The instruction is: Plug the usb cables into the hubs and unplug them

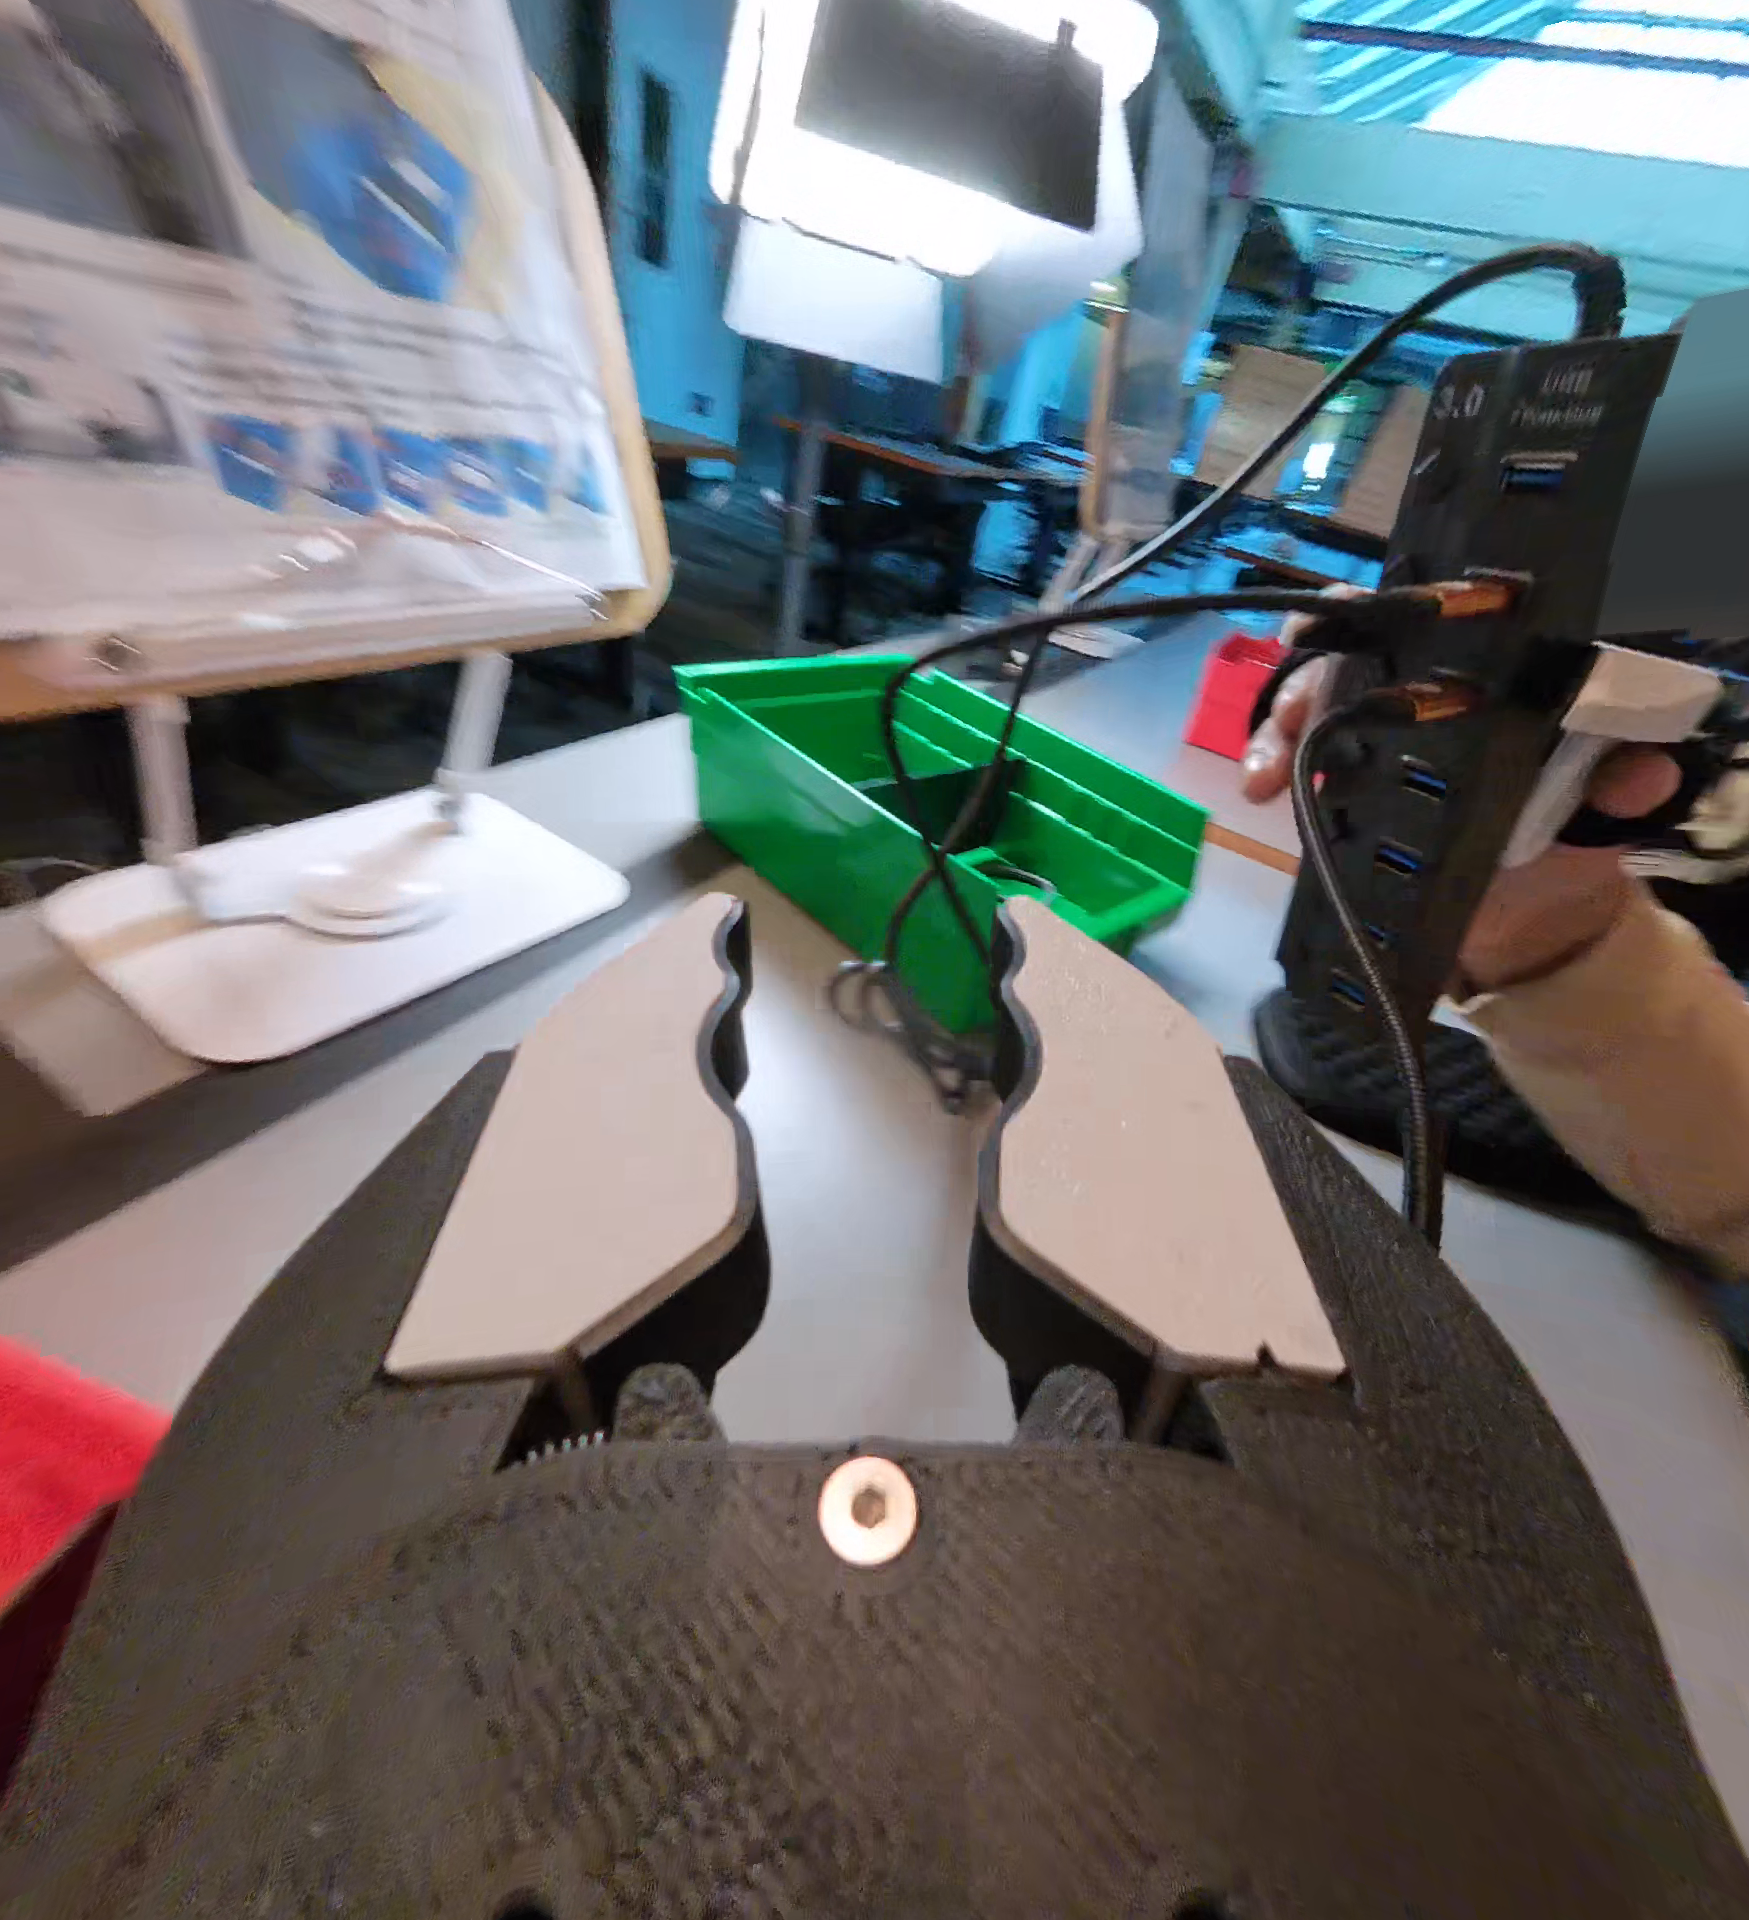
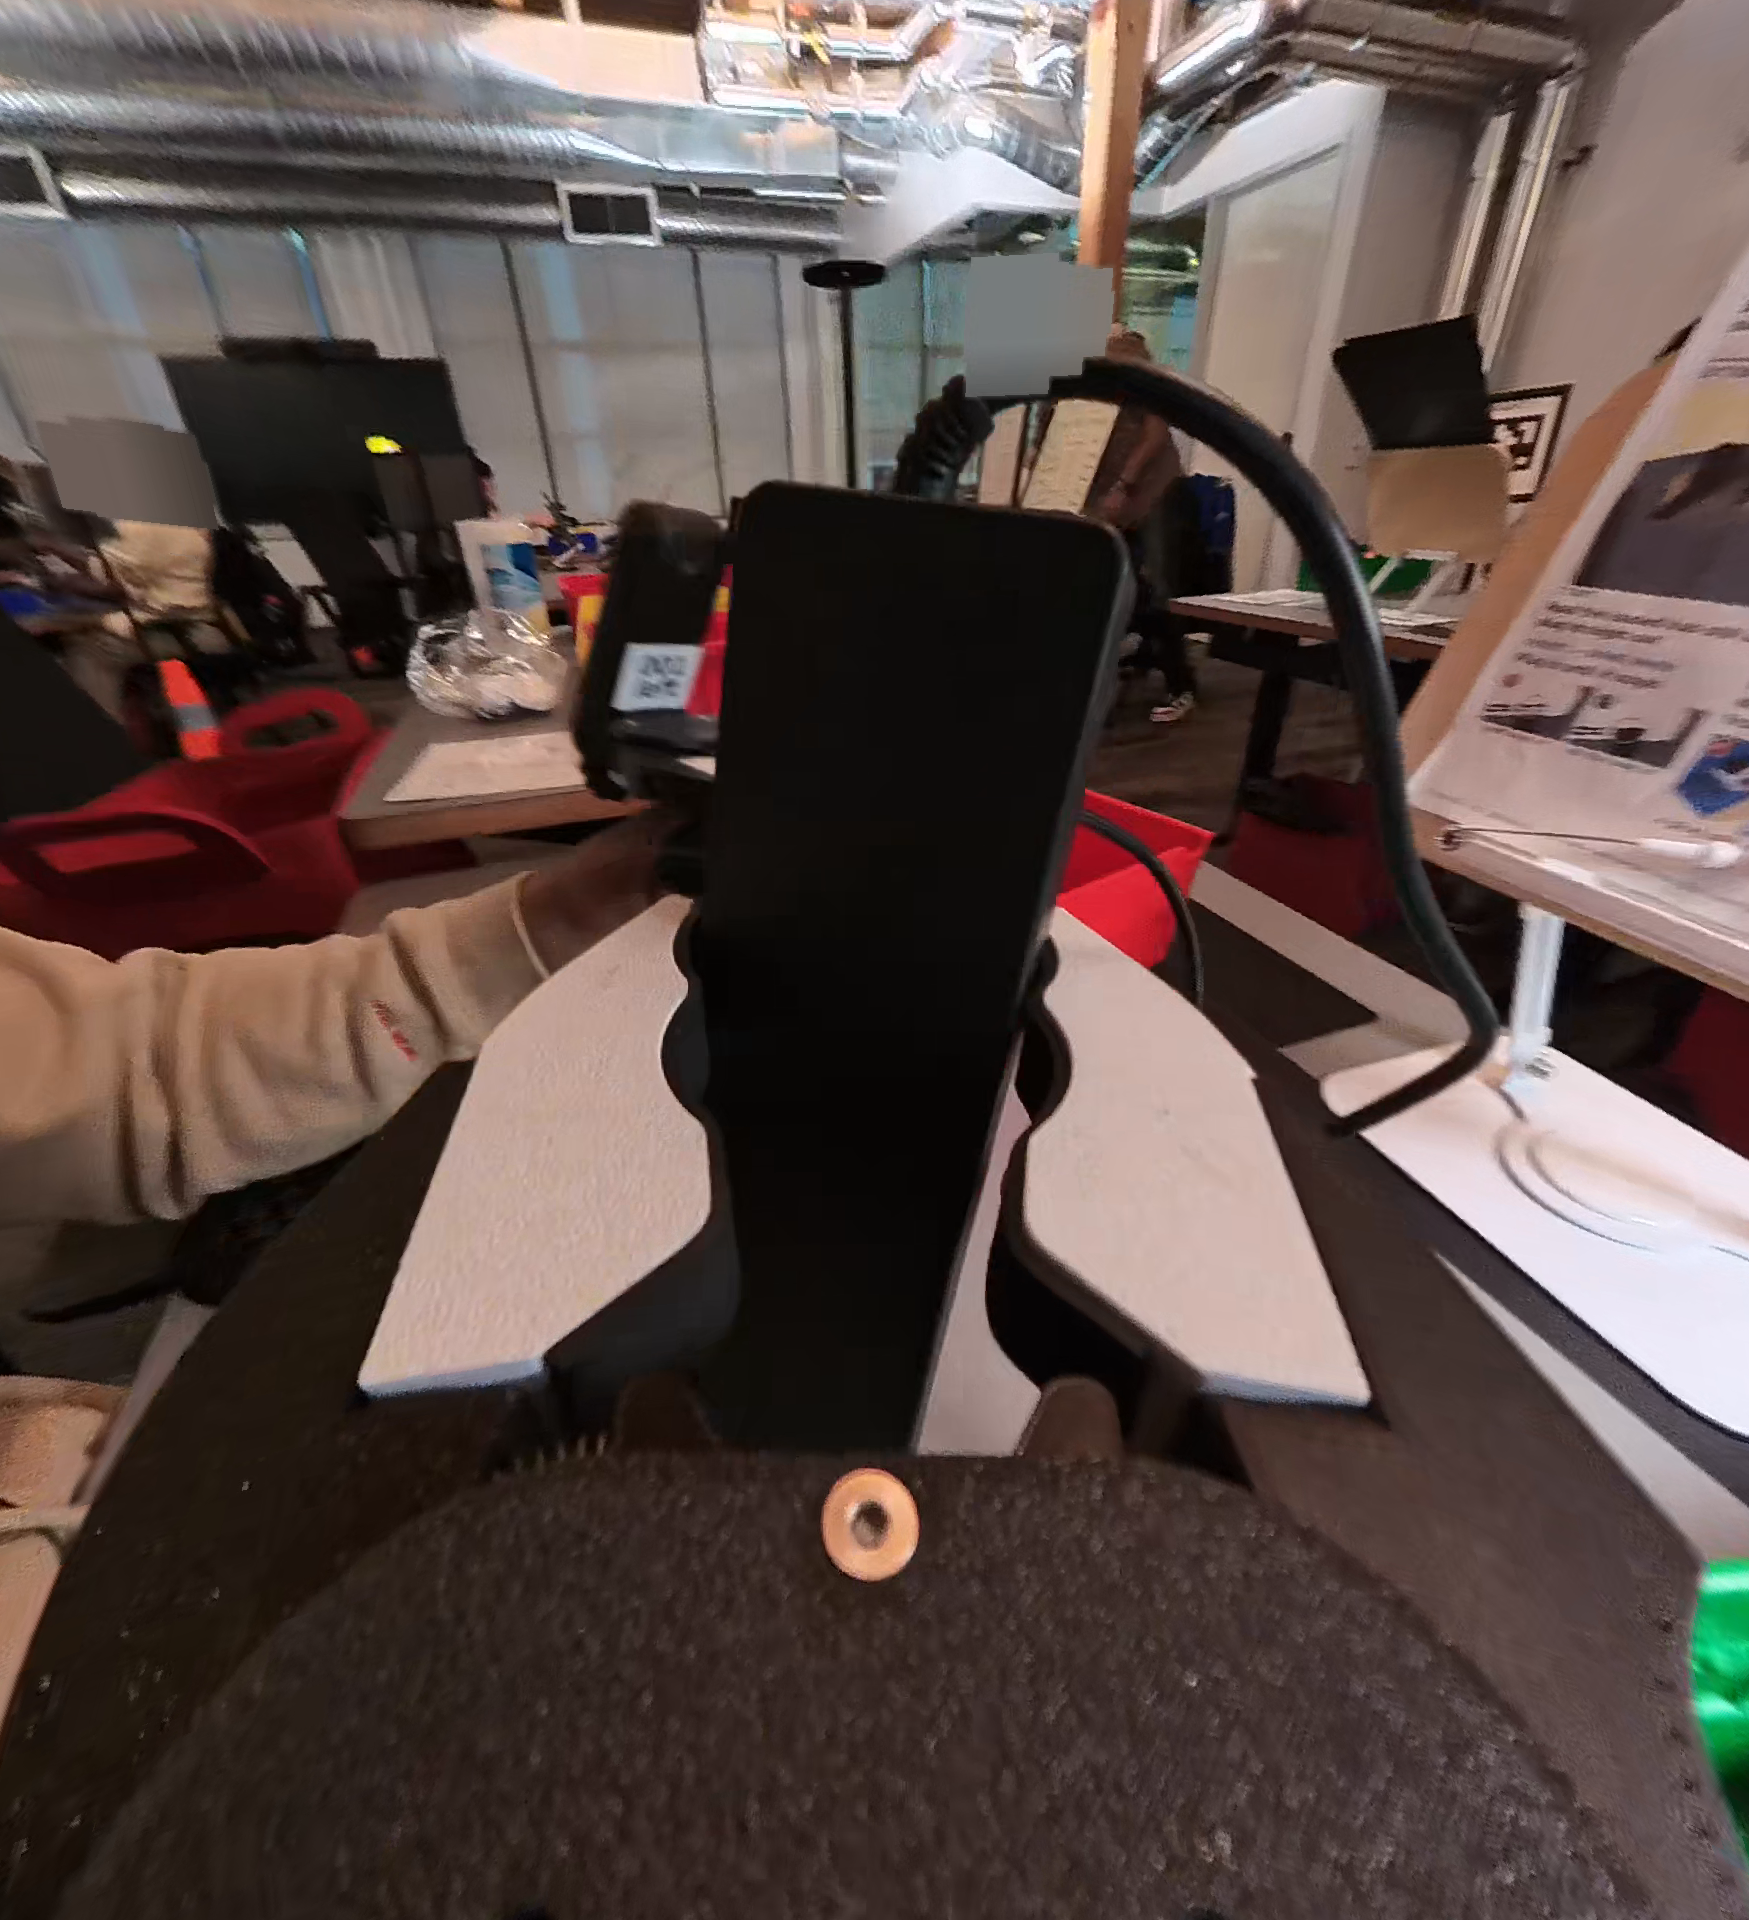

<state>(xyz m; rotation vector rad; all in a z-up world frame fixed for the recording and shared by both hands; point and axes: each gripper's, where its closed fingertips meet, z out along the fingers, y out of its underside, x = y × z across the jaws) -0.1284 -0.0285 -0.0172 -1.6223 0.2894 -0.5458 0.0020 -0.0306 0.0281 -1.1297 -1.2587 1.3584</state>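
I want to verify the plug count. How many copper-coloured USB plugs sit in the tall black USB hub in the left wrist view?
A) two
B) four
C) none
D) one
A: two copper-coloured USB plugs sit in neighbouring ports of the tall black USB hub, which the right gripper clamps; lower blue ports are free.

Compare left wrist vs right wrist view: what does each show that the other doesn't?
Left wrist only: the hub's port face, two USB cables plugged into it, and the open, empty left hand-held gripper.

Right wrist only: the hub's plain back, clamped by the right hand-held gripper.

Both: the USB hub, green bin, document stand.
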